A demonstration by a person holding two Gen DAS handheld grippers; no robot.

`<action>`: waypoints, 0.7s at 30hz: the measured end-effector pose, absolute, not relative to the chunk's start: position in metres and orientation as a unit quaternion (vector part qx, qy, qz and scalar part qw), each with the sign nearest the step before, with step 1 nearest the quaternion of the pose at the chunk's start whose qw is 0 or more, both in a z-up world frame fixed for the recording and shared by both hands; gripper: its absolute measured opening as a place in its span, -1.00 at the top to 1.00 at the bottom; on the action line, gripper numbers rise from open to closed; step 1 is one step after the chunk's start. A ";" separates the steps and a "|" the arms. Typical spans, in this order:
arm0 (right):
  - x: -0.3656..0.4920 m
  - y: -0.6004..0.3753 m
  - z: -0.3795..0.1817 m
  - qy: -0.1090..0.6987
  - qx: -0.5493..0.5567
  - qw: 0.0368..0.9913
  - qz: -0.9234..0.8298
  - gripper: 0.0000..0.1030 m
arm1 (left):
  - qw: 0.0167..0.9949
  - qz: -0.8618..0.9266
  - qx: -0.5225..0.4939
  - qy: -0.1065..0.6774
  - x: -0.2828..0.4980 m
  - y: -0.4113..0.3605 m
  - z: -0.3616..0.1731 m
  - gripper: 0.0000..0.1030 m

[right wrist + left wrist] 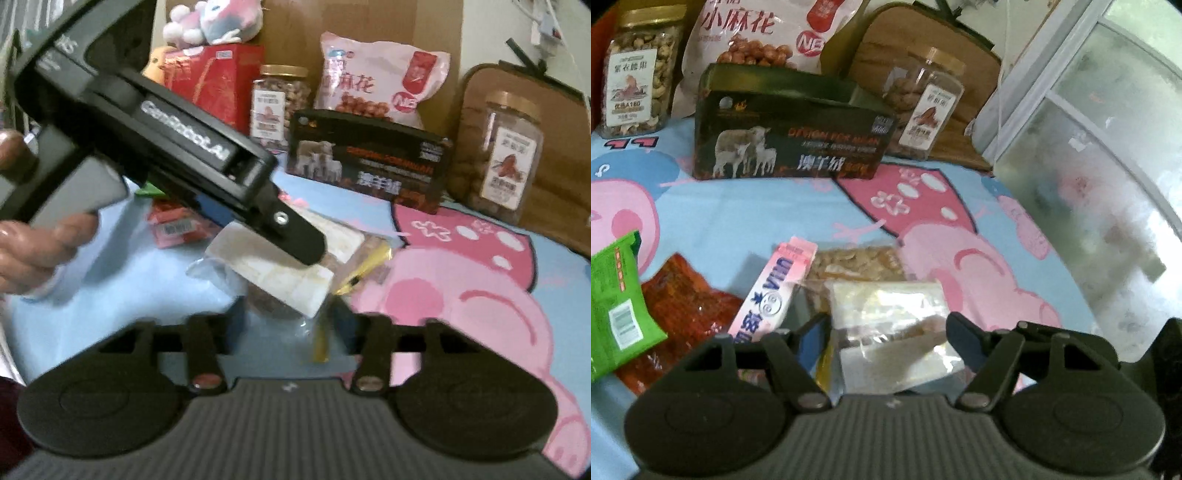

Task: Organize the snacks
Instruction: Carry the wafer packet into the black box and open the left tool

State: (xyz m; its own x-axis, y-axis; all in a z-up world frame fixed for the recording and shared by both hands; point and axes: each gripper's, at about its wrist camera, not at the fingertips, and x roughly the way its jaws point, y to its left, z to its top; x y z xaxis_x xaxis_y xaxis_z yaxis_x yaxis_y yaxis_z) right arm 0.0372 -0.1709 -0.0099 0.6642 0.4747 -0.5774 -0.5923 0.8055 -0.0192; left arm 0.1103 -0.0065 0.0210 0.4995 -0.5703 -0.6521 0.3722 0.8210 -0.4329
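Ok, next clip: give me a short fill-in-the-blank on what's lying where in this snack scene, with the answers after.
1. The dark box standing at the back shows a picture of ____.
2. The cloth under the snacks is light blue with ____ cartoon shapes.
3. The left gripper has its fingers either side of a ____ packet.
4. The nut jars have ____ lids.

Missing words: sheep; pink; clear; gold
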 end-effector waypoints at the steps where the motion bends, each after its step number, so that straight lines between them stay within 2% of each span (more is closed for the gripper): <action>1: 0.036 -0.171 -0.006 0.280 -0.099 0.908 0.297 0.17 | 0.861 -0.277 -0.116 0.410 0.110 -0.006 0.029 -0.35; 6: 0.052 -0.186 0.028 0.236 -0.063 0.921 0.303 0.17 | 0.890 -0.291 -0.092 0.339 0.123 -0.003 0.083 -0.35; 11: 0.112 -0.204 0.054 0.183 -0.063 0.934 0.301 0.17 | 0.918 -0.263 -0.083 0.284 0.172 -0.004 0.116 -0.39; 19: 0.211 -0.171 0.040 0.202 -0.088 0.941 0.256 0.16 | 0.921 -0.214 -0.109 0.306 0.272 -0.008 0.094 -0.39; 21: 0.224 -0.175 0.032 0.205 -0.087 0.945 0.240 0.08 | 0.919 -0.208 -0.104 0.318 0.288 -0.014 0.084 -0.40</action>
State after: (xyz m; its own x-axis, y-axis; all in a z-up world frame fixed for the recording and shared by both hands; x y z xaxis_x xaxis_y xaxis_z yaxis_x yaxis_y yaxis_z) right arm 0.2239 -0.1745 0.0321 0.8010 0.4171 -0.4293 -0.4888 0.8699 -0.0668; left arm 0.2876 -0.0142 0.0836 0.7111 -0.4494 -0.5407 0.3167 0.8913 -0.3244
